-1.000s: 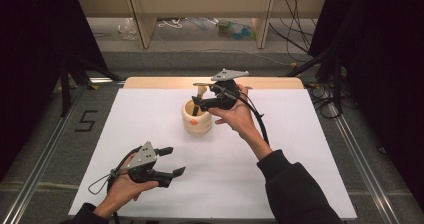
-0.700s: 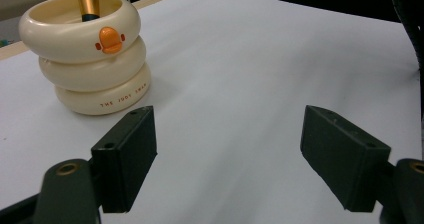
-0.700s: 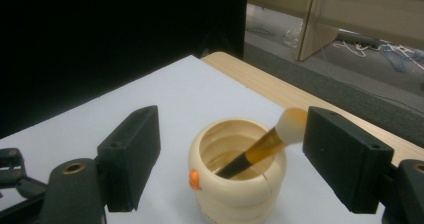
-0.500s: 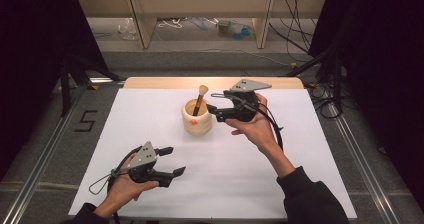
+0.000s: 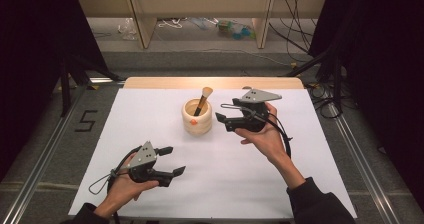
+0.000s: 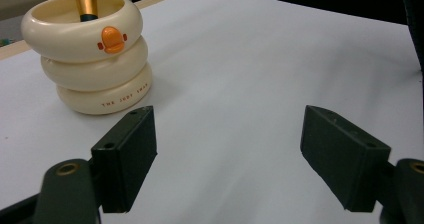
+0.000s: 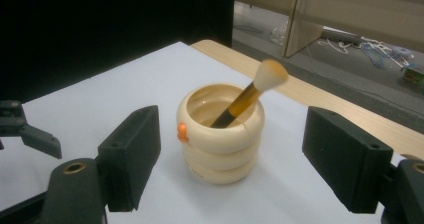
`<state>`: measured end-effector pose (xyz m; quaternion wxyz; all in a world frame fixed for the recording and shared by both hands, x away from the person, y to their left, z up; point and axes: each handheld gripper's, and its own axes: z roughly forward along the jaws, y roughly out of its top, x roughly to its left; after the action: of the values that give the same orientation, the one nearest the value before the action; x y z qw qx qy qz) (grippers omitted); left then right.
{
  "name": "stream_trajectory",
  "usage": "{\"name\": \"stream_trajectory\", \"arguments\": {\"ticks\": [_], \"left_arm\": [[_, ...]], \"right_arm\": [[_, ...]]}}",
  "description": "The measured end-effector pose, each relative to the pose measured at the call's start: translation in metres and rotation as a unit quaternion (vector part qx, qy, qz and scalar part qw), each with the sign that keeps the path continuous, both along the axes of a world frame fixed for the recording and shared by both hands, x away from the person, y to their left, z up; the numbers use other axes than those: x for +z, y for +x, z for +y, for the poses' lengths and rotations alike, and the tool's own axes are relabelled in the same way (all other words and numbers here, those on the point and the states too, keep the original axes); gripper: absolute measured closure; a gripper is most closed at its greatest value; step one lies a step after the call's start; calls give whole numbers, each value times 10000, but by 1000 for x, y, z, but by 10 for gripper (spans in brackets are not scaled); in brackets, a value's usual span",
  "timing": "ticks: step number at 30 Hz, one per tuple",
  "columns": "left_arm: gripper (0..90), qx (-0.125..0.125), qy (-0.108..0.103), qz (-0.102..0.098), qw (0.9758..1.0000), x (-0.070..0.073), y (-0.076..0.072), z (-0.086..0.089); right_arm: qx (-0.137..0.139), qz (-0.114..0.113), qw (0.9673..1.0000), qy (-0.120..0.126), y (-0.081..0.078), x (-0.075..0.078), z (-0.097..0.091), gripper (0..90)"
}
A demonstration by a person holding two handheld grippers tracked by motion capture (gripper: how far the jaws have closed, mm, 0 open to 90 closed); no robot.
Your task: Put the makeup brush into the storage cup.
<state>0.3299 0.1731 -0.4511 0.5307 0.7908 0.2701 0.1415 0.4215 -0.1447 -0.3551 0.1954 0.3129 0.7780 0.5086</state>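
We see the white worktop (image 5: 280, 184) almost bare, with nothing standing between our grippers and the cream holder (image 5: 196, 118), which sits toward the far middle. The holder, shaped like three stacked rings with a small orange beak on its side, looks rigid, smooth and fairly heavy; we judge it slippery and would take it across the waist between rings. The right gripper (image 5: 227, 122) hovers just beside it, fingers spread wide and empty. The left gripper (image 5: 172, 160) waits near the front edge, well apart, fingers also wide open, holding nothing. The brush (image 5: 202, 101) leans in the holder, bristles up; it seems light and stiff, and we would pinch its amber handle, sparing the soft tuft.
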Motion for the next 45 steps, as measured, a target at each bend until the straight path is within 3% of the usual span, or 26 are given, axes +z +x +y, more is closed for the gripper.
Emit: {"name": "stream_trajectory", "arguments": {"ticks": [5,8,14,24,26,38,45], "left_arm": [[223,-23,25,-9,10000,0,0,0],[223,-19,26,-14,10000,0,0,0],[223,-34,45,-58,10000,0,0,0],[223,-17,-24,-12,10000,0,-1,0],[223,-72,34,-89,9999,1,0,1],[223,-58,63,-124,9999,2,-1,1],[223,3,11,-95,10000,2,-2,1]], "right_arm": [[-8,35,10000,-8,-7,-4,-7,229],[-65,-10,9999,109,-12,-8,-13,221],[29,194,9988,447,-15,-17,-21,204],[28,239,9990,373,-26,-26,-28,199],[2,129,9994,328,-28,-28,-30,199],[-102,179,9996,167,-40,-38,-43,189],[-183,168,9993,262,-49,-43,-52,180]]}}
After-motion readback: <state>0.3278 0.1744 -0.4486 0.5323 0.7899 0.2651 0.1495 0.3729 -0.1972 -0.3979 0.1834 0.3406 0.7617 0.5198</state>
